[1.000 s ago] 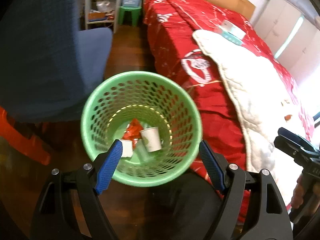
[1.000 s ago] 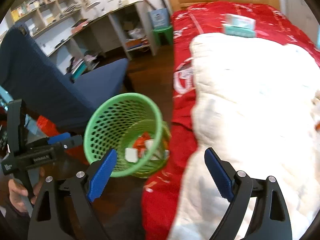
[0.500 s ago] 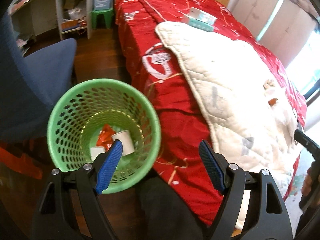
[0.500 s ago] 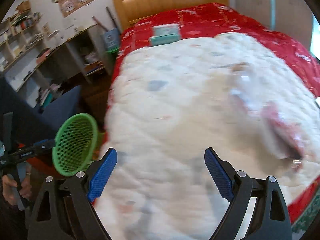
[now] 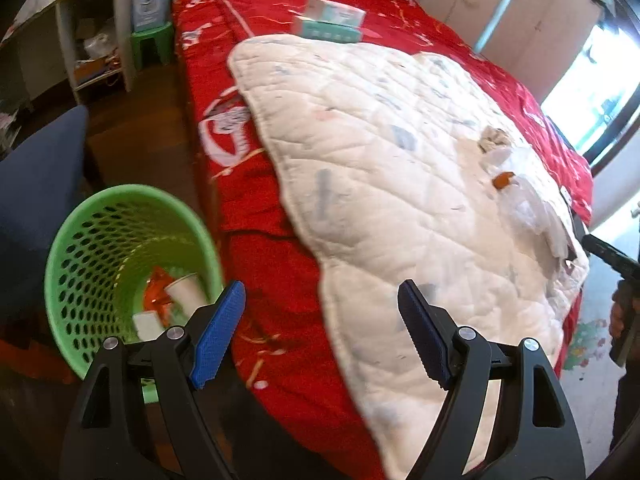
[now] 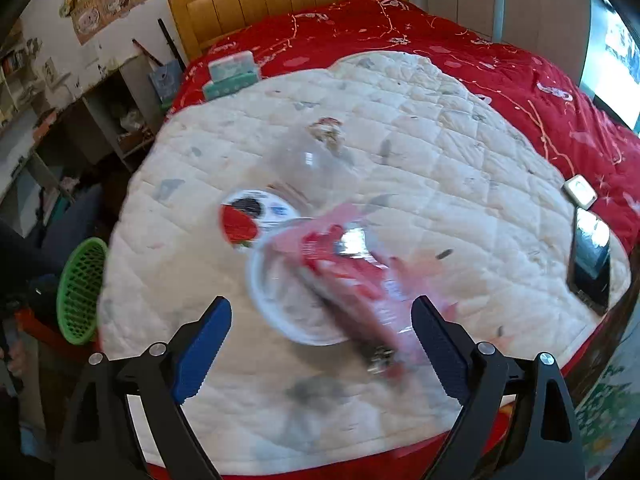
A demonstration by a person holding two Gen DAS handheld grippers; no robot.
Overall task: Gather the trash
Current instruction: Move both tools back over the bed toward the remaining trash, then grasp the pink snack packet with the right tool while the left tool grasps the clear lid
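A green perforated waste basket (image 5: 76,248) stands on the floor beside the bed; a paper cup (image 5: 186,294) and a red wrapper (image 5: 157,294) lie inside. It also shows at the left of the right wrist view (image 6: 78,292). My left gripper (image 5: 320,338) is open and empty over the bed's edge, right of the basket. My right gripper (image 6: 320,342) is open and empty above trash on the white quilt (image 6: 420,152): a white plastic cup (image 6: 288,300), a red wrapper (image 6: 352,276), a round lid (image 6: 256,220) and a crumpled scrap (image 6: 330,130). The trash is blurred.
The bed has a red cover (image 5: 260,240). A tissue box (image 6: 232,74) lies near the headboard. A phone (image 6: 590,256) and a small white device (image 6: 579,191) lie at the quilt's right edge. A blue chair (image 5: 36,184), desk shelves and a green stool (image 5: 150,42) stand left.
Both grippers have swung right, away from the basket toward the bed. The right gripper has come close over the trash on the quilt. Both stay open.
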